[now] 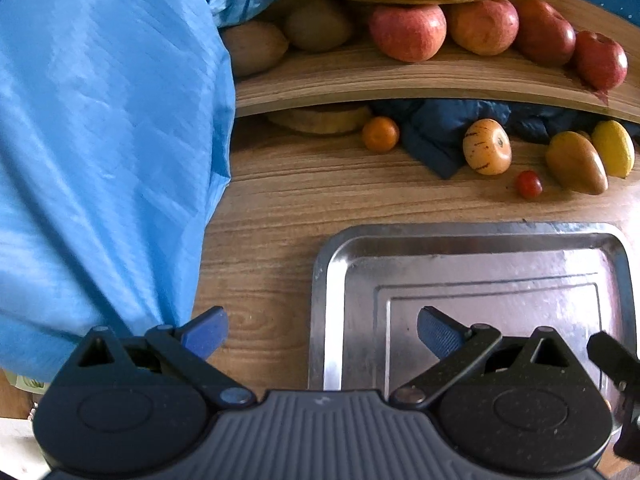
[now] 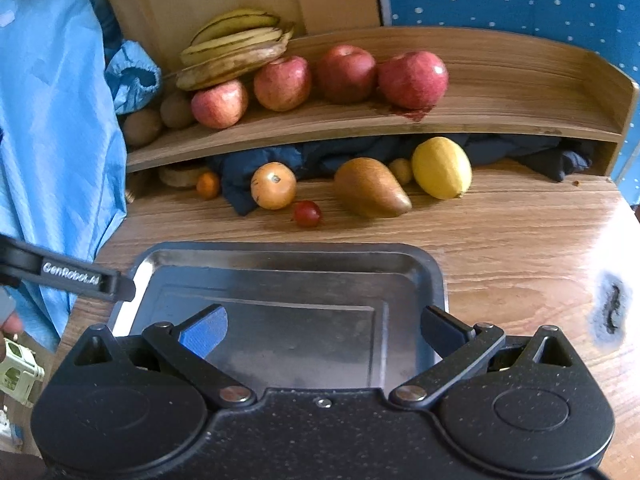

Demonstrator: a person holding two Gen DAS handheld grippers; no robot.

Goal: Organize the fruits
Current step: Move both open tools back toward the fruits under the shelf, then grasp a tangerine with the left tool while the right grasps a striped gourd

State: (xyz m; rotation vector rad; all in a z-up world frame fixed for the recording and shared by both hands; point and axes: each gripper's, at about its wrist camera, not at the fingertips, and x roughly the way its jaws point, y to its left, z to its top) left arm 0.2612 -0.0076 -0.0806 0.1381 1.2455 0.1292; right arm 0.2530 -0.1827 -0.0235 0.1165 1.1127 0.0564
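both grippers hover low over the near edge of the tray (image 2: 288,256), pointing toward 12 o'clock at the shelf (image 2: 500,120). the left gripper (image 1: 322,334) has its jaws spread wide and empty, one finger over bare table (image 1: 272,208), the other over the tray's left part. the right gripper (image 2: 324,330) is likewise wide and empty above the tray; the left tool's tip shows at its 9 o'clock. beyond the tray, at 12 o'clock, lie a cherry tomato (image 2: 307,213), pear (image 2: 370,188), lemon (image 2: 442,168), persimmon (image 2: 274,185) and small orange (image 2: 208,185). apples (image 2: 413,79) and bananas (image 2: 236,46) sit on the shelf. a blue sleeve (image 1: 100,140) fills 9 o'clock.
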